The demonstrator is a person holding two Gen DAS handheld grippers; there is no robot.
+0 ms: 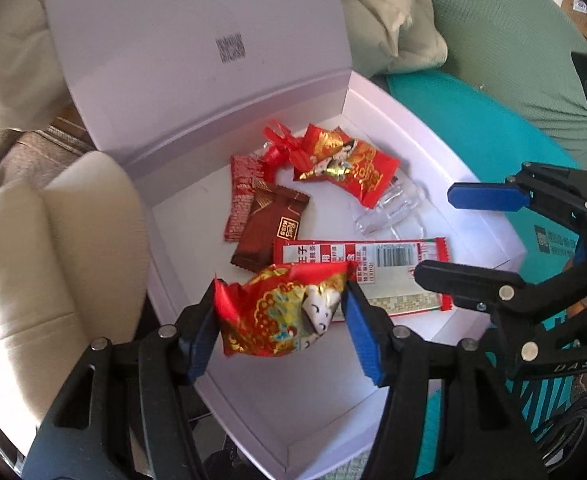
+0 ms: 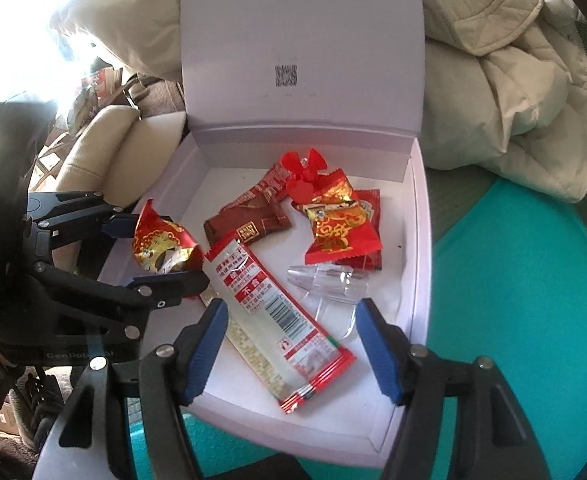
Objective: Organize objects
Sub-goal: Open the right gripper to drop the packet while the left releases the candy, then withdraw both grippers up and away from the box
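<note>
Inside the box (image 1: pixel 377 104) walls, snacks (image 1: pixel 269 232) mid-floor

I see a white box (image 2: pixel 417 240), a red-and-gold candy packet (image 1: pixel 281 312), a brown packet (image 2: pixel 249 222), blue pads (image 2: pixel 377 352), a teal cloth (image 2: pixel 525 300).

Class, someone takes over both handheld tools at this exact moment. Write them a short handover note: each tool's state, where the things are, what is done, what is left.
Left tool: a red and gold sweet sits between its pads over the white box, near its left side; a firm grip cannot be confirmed.
Right tool: open, empty, hanging over the long snack bar.
In the box: the snack bar, a brown sweet, a second red and gold sweet, a red bow, a clear plastic piece. Lid stands open.
Done: these things are inside.
Left: set the held sweet down; possibly close the lid.
</note>
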